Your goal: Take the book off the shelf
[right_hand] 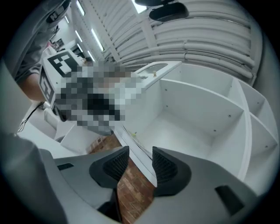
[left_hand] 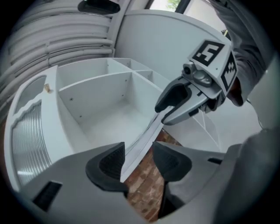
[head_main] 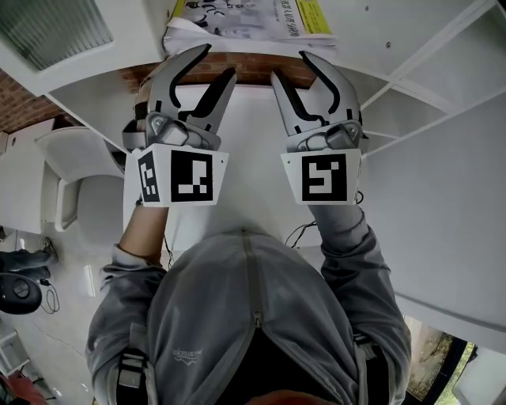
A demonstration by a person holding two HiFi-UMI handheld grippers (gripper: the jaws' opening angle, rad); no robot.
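Note:
The book [head_main: 245, 20], white and yellow with print on its cover, lies flat on the white shelf unit at the top of the head view. Its near edge hangs over a brick strip [head_main: 249, 73]. My left gripper [head_main: 220, 62] and right gripper [head_main: 289, 66] stand side by side just below that edge, both open. In the left gripper view the book's thin edge [left_hand: 141, 142] runs between the spread pads of the left gripper [left_hand: 138, 159] without being pressed. The right gripper [right_hand: 140, 162] straddles the same edge [right_hand: 136, 151], pads apart.
White shelf compartments [left_hand: 100, 100] open behind the book and stretch to the right [right_hand: 201, 113]. A white chair [head_main: 71, 174] stands at the left. The person's grey hooded jacket [head_main: 253, 316] fills the bottom of the head view.

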